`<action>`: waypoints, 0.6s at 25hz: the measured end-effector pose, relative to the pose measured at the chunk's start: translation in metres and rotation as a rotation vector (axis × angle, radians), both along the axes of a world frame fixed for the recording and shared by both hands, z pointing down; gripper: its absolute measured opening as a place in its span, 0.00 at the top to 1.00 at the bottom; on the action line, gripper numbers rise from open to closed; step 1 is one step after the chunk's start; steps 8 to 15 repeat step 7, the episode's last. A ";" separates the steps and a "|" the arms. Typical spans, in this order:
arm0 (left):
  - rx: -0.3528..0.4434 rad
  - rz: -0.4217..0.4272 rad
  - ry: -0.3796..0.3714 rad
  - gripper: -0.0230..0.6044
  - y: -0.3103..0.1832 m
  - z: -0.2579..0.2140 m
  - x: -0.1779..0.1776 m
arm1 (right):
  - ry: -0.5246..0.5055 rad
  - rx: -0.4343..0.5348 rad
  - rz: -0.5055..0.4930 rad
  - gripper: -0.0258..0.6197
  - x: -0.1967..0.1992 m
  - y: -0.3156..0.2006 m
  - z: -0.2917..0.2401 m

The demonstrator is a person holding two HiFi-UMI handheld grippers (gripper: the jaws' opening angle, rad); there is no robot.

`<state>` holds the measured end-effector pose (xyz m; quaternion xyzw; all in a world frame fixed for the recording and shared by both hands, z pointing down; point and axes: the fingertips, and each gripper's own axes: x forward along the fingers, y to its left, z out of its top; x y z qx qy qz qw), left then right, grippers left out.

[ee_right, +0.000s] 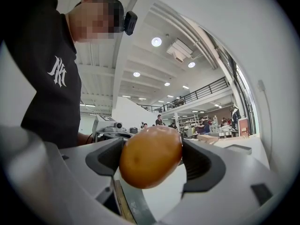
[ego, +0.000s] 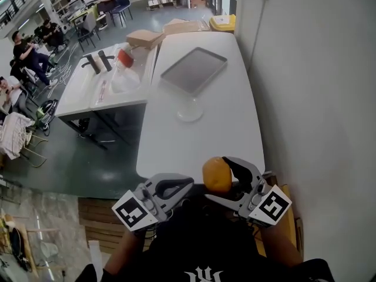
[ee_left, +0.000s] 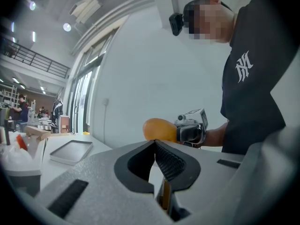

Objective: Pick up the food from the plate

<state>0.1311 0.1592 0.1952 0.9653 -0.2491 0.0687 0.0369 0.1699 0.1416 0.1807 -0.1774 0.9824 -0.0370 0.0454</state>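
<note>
A smooth orange-brown piece of food (ego: 216,174), shaped like a roll, is clamped between the jaws of my right gripper (ego: 220,180), held close to my body below the near edge of the white table (ego: 205,137). In the right gripper view the food (ee_right: 151,156) fills the gap of the right gripper (ee_right: 152,157). My left gripper (ego: 187,183) hangs beside it on the left, shut and empty; its own view shows the left gripper (ee_left: 155,143) with jaws together and the food (ee_left: 158,129) beyond. A small white plate (ego: 190,110) sits bare mid-table.
A grey tray (ego: 194,69) lies on the table beyond the plate, also visible as the tray (ee_left: 71,151). A second table (ego: 88,90) to the left carries bottles, a bag and a cardboard box (ego: 144,38). A white wall (ego: 311,81) runs along the right. People sit far left.
</note>
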 end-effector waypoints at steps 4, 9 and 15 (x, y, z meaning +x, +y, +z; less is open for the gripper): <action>0.004 0.009 -0.016 0.95 0.006 -0.002 0.009 | -0.010 0.002 -0.006 0.38 0.005 0.004 -0.001; 0.004 0.012 -0.017 0.95 0.011 -0.003 0.015 | -0.009 -0.002 -0.008 0.38 0.011 0.008 -0.002; 0.004 0.012 -0.017 0.95 0.011 -0.003 0.015 | -0.009 -0.002 -0.008 0.38 0.011 0.008 -0.002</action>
